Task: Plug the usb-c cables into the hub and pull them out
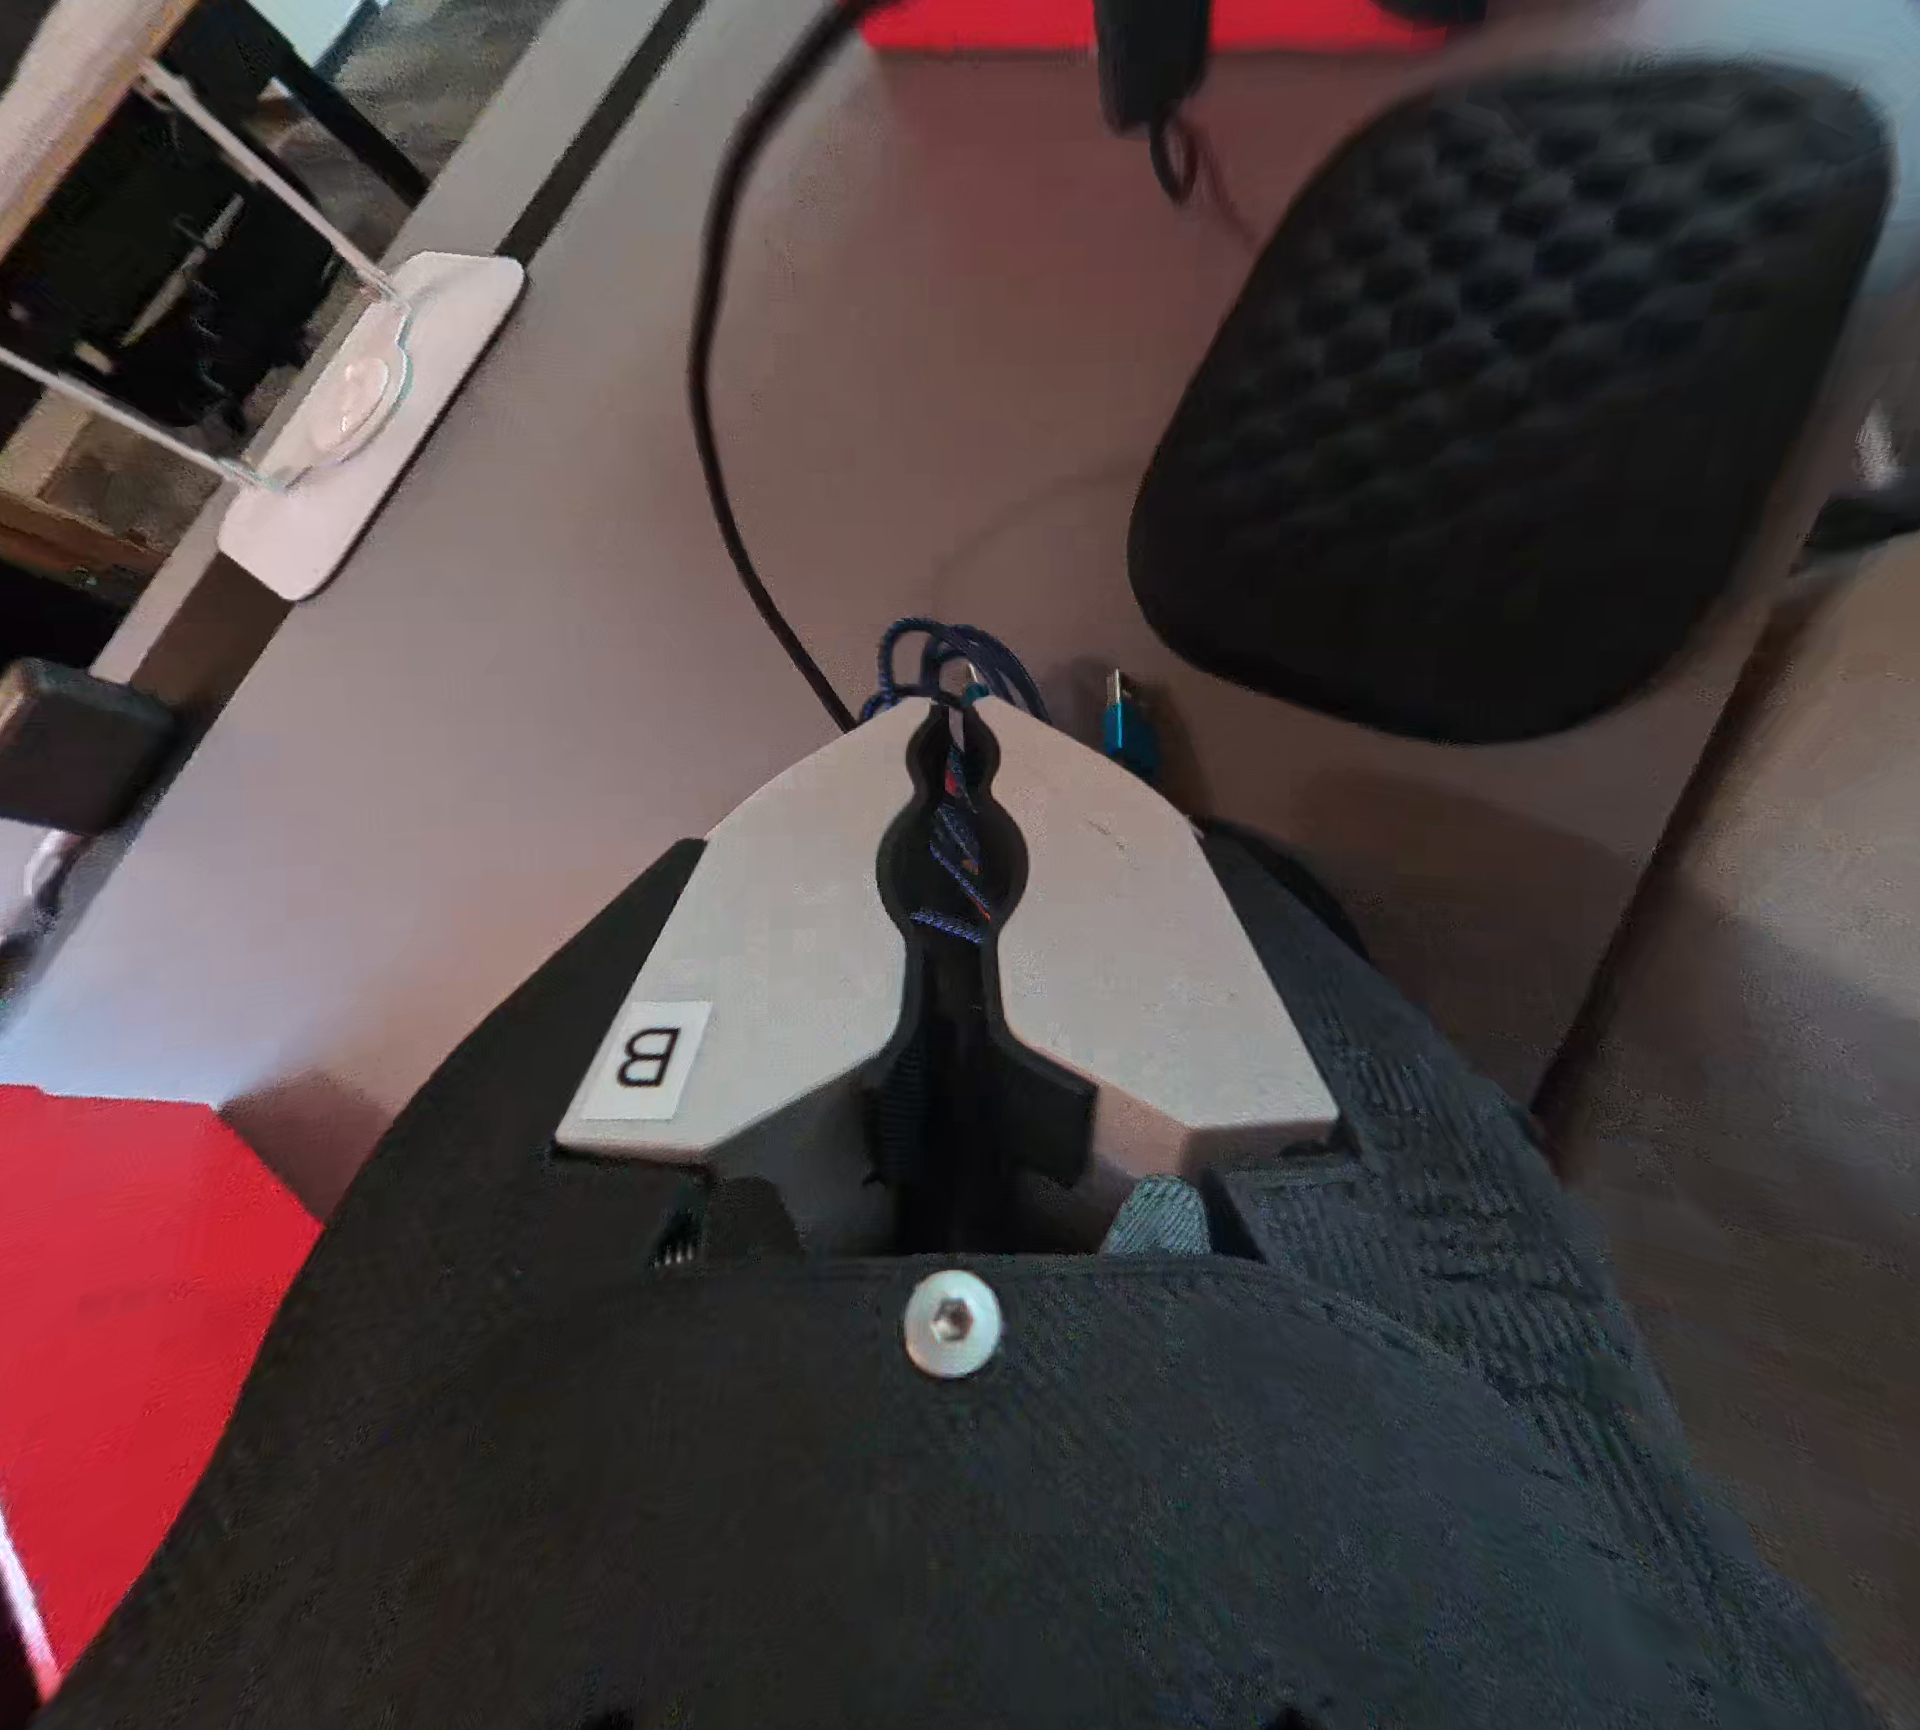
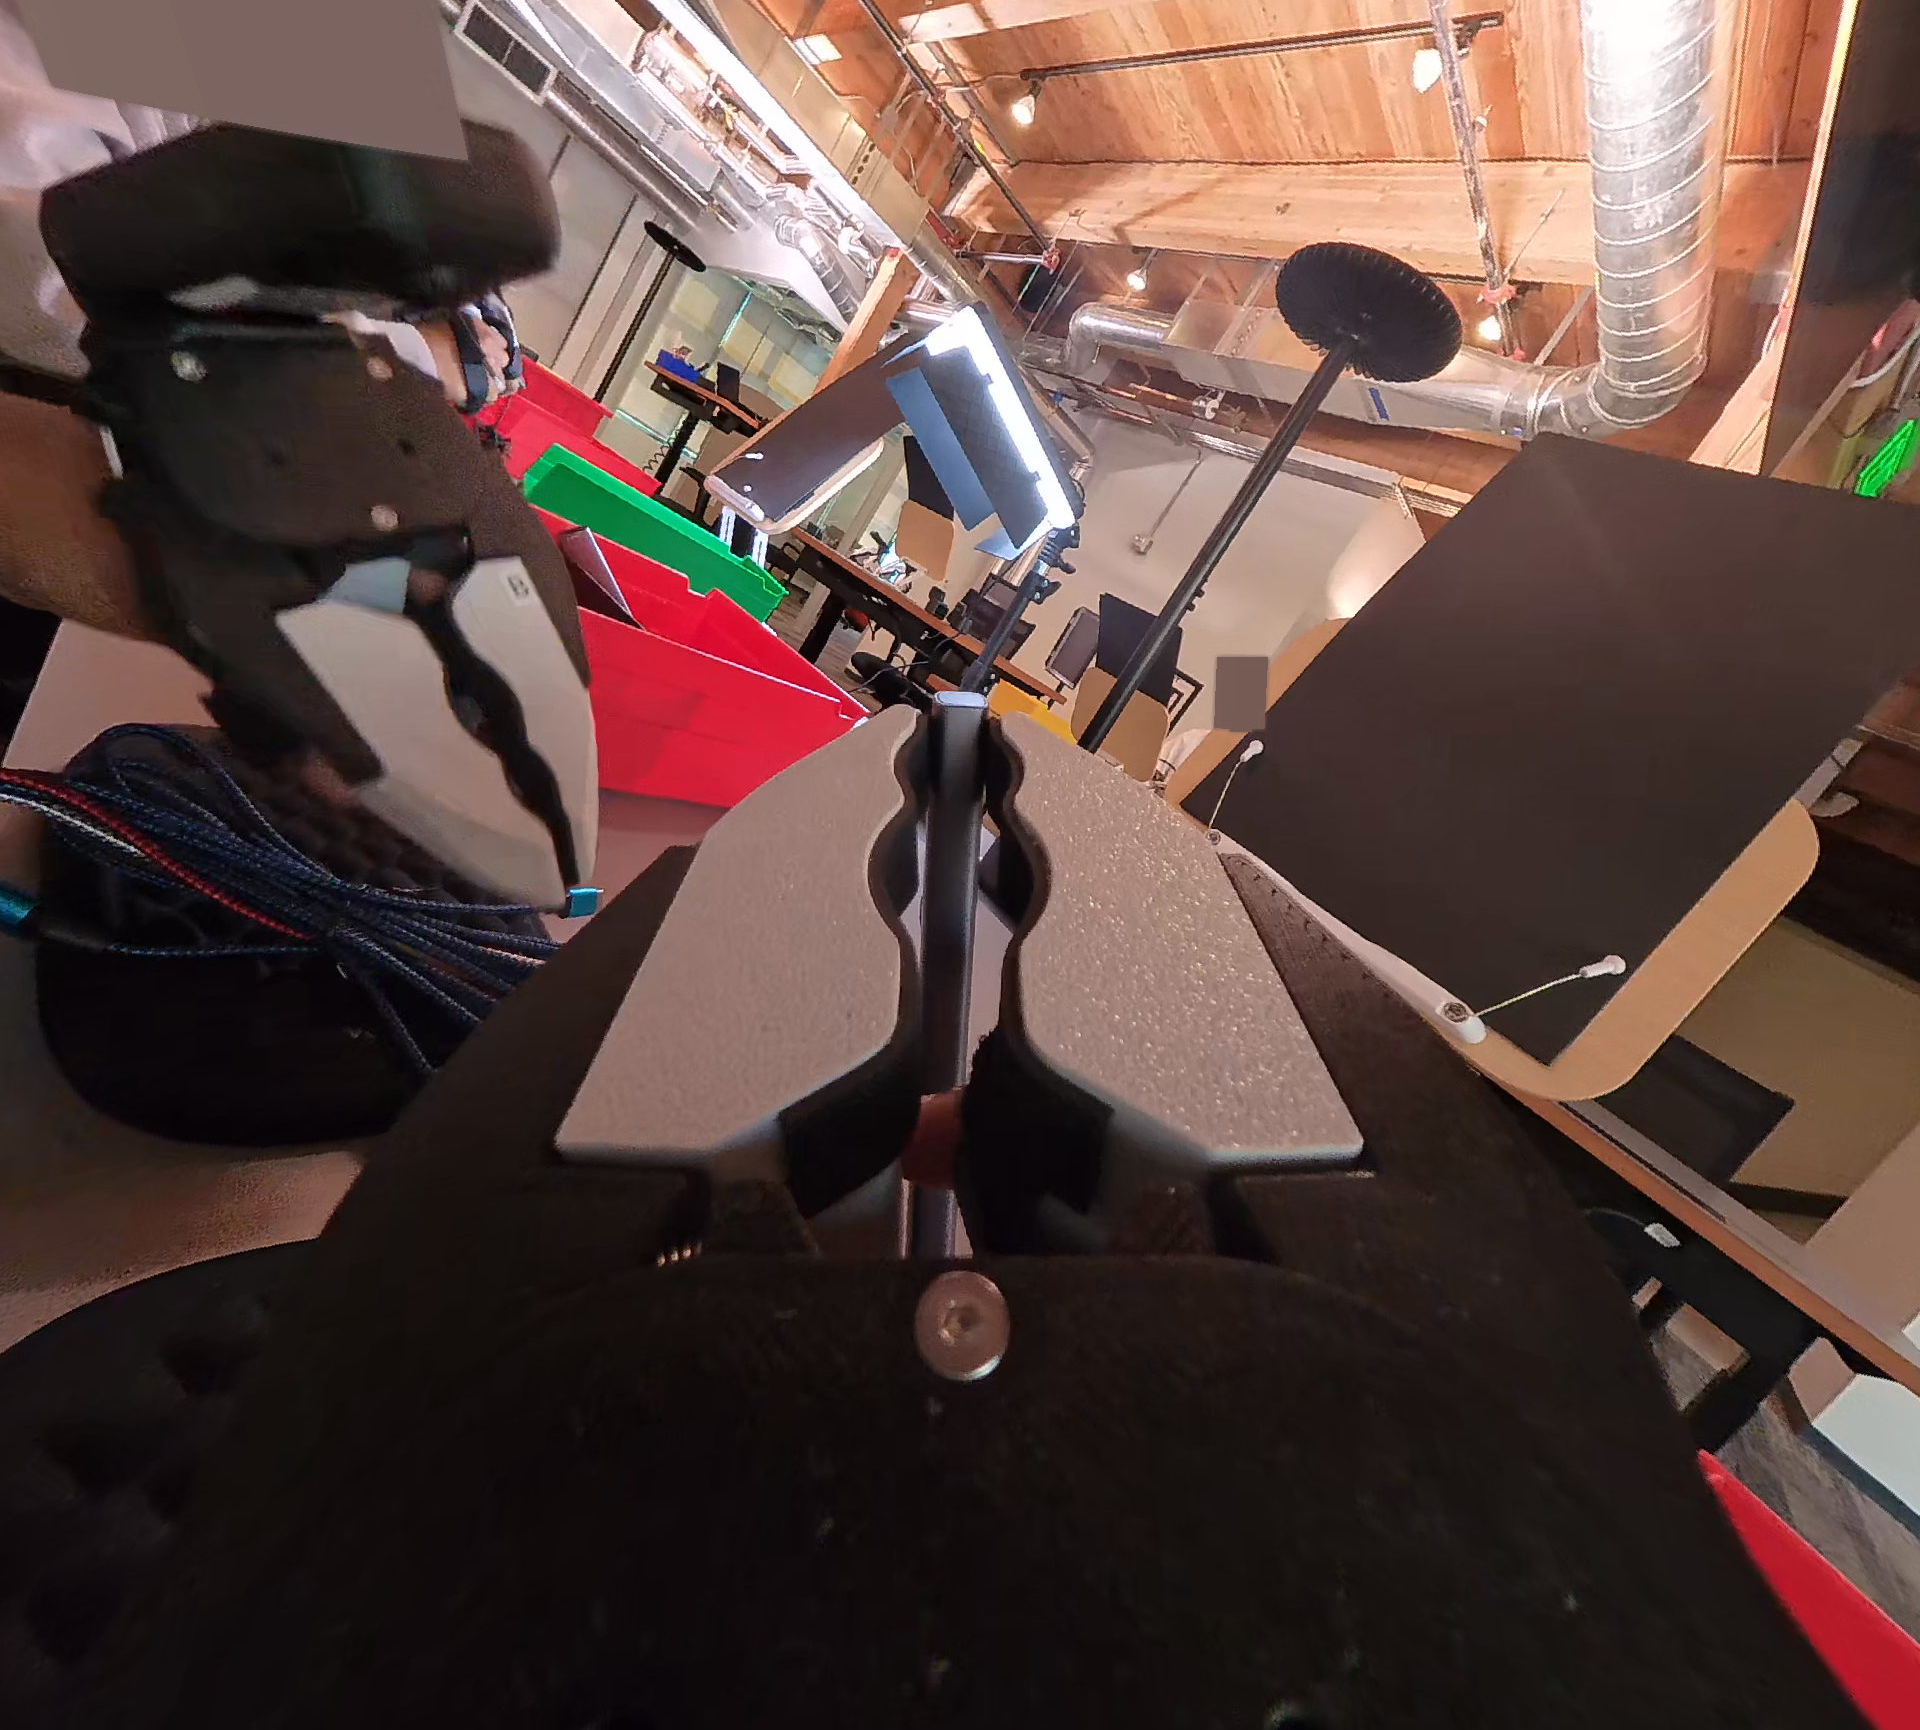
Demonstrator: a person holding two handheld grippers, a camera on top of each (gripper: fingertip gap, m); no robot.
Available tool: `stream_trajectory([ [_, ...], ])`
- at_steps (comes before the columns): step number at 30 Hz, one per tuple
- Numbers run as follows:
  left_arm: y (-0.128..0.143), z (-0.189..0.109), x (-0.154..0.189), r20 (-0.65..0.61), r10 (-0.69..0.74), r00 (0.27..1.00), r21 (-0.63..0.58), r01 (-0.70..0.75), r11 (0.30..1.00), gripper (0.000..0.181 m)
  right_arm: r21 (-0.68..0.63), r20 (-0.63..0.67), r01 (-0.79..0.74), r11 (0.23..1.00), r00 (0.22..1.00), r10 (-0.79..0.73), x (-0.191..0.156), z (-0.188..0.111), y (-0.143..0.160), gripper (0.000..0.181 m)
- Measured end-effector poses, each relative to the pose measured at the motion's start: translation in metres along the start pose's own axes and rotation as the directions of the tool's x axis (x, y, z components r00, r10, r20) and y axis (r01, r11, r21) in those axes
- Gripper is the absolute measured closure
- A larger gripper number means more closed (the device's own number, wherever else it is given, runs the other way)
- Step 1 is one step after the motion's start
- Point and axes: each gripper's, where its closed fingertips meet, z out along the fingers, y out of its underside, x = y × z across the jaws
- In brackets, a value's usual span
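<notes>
You had the left gripper [image 2: 569, 891] clamped on the blue usb-c plug [image 2: 584, 902]; the right gripper [image 2: 956, 724] pinched the hub [image 2: 954, 849]; you needed them aligned squarely.

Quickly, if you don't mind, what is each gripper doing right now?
Left gripper: shut on the braided cable, just behind its blue plug.
Right gripper: shut on the hub, a thin dark bar held edge-on.

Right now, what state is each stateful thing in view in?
Left gripper: shut on a blue braided cable's teal-tipped plug.
Right gripper: shut on a slim dark grey metal hub, edge-on between the fingers.
Second teal plug: loose, unplugged, beside the black textured pad.
</notes>
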Motion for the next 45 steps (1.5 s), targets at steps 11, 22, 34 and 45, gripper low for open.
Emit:
stream_trajectory([
  [11, 0.036, 0.033, 0.009, -0.116, -0.11, 0.987, -0.155, 0.092, 0.984, 0.173, 0.0, -0.005, -0.001, 1.0, 1.0, 0.001, 0.002, -0.002, 0.001, 0.172],
  [22, 0.028, 0.044, -0.005, -0.05, 0.151, 0.987, -0.154, -0.157, 0.976, 0.158, -0.005, -0.005, 0.008, 1.0, 1.0, -0.008, 0.001, -0.001, 0.0, 0.172],
  [34, 0.036, 0.047, 0.021, -0.249, 0.192, 0.949, -0.162, -0.236, 0.958, 0.181, -0.005, -0.002, 0.0, 1.0, 1.0, 0.0, 0.0, 0.0, 0.002, 0.173],
  [45, 0.035, 0.051, 0.012, -0.254, -0.038, 0.966, -0.26, -0.03, 0.965, 0.172, -0.015, -0.007, 0.008, 1.0, 1.0, -0.008, 0.002, 0.0, 0.001, 0.172],
])
